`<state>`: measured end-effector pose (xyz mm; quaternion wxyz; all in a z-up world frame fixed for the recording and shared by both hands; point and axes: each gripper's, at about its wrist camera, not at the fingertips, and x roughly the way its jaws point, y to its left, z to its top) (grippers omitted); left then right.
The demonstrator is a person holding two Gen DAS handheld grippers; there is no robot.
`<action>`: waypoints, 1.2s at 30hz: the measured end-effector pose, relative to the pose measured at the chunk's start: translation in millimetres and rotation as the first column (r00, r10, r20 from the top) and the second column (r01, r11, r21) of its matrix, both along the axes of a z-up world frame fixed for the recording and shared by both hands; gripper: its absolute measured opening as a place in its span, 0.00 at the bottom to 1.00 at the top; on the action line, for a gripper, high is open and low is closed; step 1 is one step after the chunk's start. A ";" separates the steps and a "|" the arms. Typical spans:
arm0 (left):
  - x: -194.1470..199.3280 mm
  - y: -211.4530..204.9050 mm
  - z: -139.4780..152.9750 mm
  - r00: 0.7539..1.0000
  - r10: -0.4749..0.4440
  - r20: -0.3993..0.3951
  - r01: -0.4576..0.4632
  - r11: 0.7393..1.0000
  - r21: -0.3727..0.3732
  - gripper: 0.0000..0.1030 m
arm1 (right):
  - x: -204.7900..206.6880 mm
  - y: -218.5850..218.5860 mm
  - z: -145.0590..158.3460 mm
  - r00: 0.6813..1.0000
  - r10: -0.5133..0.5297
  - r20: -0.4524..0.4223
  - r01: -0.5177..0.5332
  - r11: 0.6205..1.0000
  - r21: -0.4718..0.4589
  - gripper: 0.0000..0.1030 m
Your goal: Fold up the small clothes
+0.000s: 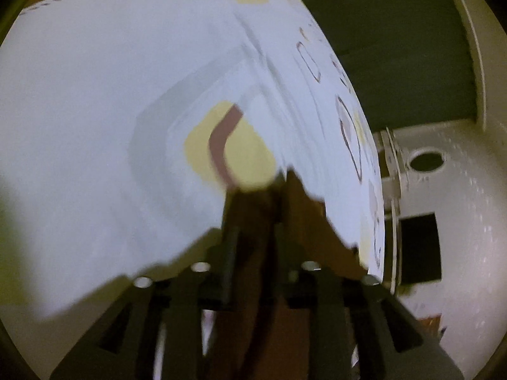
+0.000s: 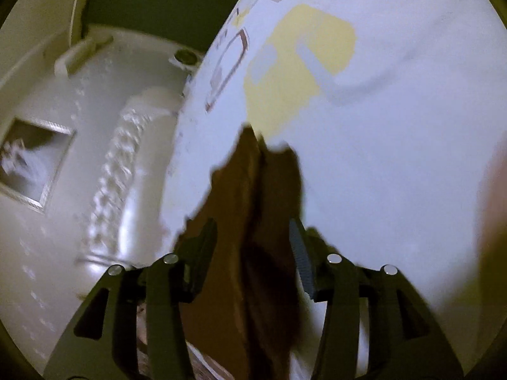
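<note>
A brown garment is held between both grippers. In the left wrist view my left gripper (image 1: 279, 183) is shut on a bunched edge of the brown garment (image 1: 304, 221), which hangs down between the fingers. In the right wrist view my right gripper (image 2: 263, 155) is shut on another bunched edge of the same garment (image 2: 240, 237). Both grippers are lifted above a white sheet with yellow and brown patterns (image 1: 126, 95), which also shows in the right wrist view (image 2: 396, 158). The frames are blurred.
The patterned sheet's edge (image 1: 374, 164) runs down the right of the left wrist view. Beyond it are a white wall with a round hole (image 1: 426, 158) and a dark square (image 1: 421, 247). The right wrist view shows a framed picture (image 2: 31, 164) and white furniture (image 2: 120, 190).
</note>
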<state>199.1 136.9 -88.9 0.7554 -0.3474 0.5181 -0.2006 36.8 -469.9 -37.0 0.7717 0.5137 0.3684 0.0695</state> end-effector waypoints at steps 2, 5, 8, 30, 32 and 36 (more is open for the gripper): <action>-23.6 4.6 1.7 1.000 -0.026 0.017 0.025 0.999 0.022 0.44 | -18.3 8.2 -2.4 0.999 0.034 -0.024 -0.034 0.999 0.003 0.46; -59.0 10.3 -0.5 0.997 -0.074 0.023 0.073 0.997 0.041 0.53 | -38.1 23.2 -3.8 0.995 0.085 -0.048 -0.085 0.996 0.014 0.46; -89.1 16.9 -4.6 0.996 -0.089 0.013 0.089 0.996 0.006 0.59 | -49.5 38.6 -4.2 0.987 0.151 -0.050 -0.149 0.988 0.042 0.46; -106.1 -3.3 -2.5 0.997 -0.070 0.028 0.072 0.994 -0.088 0.69 | -57.4 59.7 4.3 0.977 0.175 -0.122 -0.185 0.980 -0.076 0.21; -106.5 -6.0 -2.9 0.996 -0.082 0.032 0.085 0.990 -0.109 0.69 | -58.2 63.4 7.7 0.979 0.171 -0.115 -0.181 0.980 -0.080 0.25; -106.2 -13.1 -5.8 0.995 -0.098 0.033 0.100 0.992 -0.078 0.61 | -58.6 69.0 4.9 0.979 0.165 -0.121 -0.175 0.982 -0.074 0.26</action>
